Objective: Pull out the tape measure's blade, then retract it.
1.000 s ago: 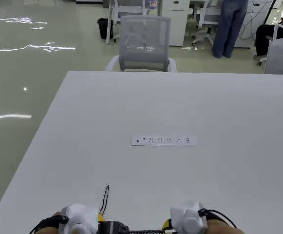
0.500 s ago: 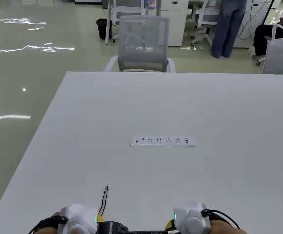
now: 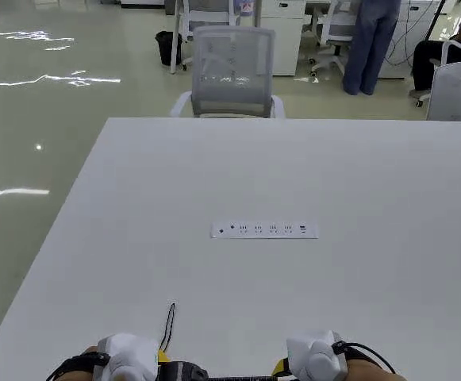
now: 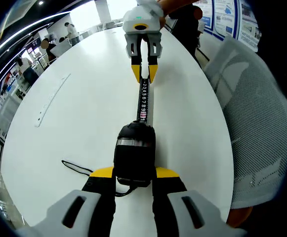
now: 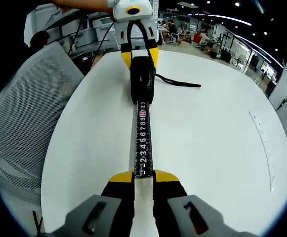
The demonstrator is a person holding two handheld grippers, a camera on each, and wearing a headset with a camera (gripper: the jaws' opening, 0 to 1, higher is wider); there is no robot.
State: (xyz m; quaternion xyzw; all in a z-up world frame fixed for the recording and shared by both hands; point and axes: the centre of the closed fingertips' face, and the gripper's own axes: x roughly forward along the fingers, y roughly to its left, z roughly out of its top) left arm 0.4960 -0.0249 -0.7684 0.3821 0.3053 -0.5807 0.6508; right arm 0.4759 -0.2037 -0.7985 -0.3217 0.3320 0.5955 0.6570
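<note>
My right tongs [image 5: 143, 177], pinching the dark numbered blade [image 5: 143, 140], have edged away from my left tongs [image 4: 135, 173] clamping the black plastic tape-measure case [image 4: 135, 145], so the pull-out's progressing.

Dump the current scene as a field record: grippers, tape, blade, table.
left gripper: shut on the tape measure case
right gripper: shut on the blade tip
blade: partly out, straight between the two grippers, over the table
strap: lying on the table beside the case
power strip: mid-table, apart from both grippers
stage: blade out, not yet retracted
</note>
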